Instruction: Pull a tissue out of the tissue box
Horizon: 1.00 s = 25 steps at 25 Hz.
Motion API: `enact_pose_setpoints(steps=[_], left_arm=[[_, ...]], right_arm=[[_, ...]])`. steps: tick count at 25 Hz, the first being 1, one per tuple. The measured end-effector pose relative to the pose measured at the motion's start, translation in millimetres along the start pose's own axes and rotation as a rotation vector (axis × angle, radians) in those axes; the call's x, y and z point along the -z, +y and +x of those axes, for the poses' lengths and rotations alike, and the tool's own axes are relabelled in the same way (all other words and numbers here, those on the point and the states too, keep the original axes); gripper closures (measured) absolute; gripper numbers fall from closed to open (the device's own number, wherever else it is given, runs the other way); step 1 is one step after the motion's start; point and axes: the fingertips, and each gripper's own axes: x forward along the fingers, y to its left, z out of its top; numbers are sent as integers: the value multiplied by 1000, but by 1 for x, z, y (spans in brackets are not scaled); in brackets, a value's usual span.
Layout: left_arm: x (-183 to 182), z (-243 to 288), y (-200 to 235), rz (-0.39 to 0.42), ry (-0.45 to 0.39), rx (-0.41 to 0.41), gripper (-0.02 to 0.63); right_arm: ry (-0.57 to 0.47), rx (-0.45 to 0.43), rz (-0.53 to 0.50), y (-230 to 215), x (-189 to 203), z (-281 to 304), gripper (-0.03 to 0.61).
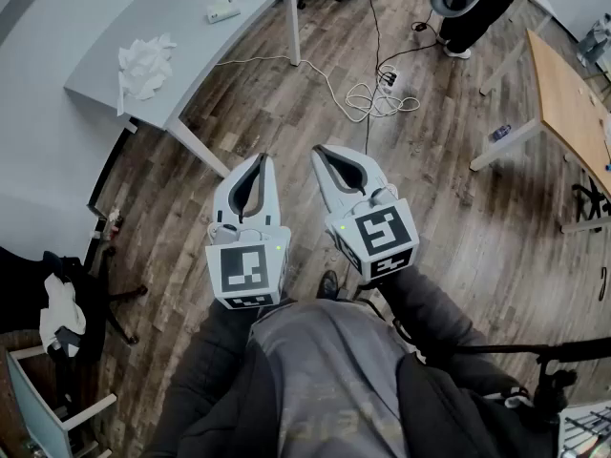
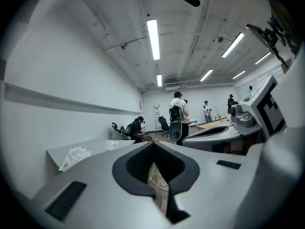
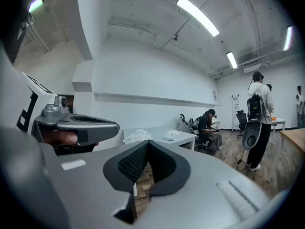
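Head view: the left claw [image 1: 260, 160] and right claw [image 1: 325, 151] are hovering side by side, with the tissue box [image 1: 222, 9] sitting on a table [image 1: 191, 46] well ahead-left of them. Left gripper view: the jaws are meeting, gripping nothing. Right gripper view: the jaws are likewise pressing together, empty.

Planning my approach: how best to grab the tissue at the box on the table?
Probably from above, pinching whatever sticks up from the top of the tissue box; it lies flat on the table. It is too small here to confirm anything sticks up.
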Motion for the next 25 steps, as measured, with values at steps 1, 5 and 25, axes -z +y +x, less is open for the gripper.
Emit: enact_pose_setpoints(steps=[1, 5, 25], left_arm=[[-1, 0, -1, 1, 0, 1, 614], [-5, 0, -5, 9, 0, 3, 614], [27, 91, 66, -48, 32, -27, 614]], right_arm=[[-1, -1, 0, 0, -1, -1, 577], [-10, -4, -1, -3, -7, -2, 577], [22, -65, 46, -31, 6, 110, 575]])
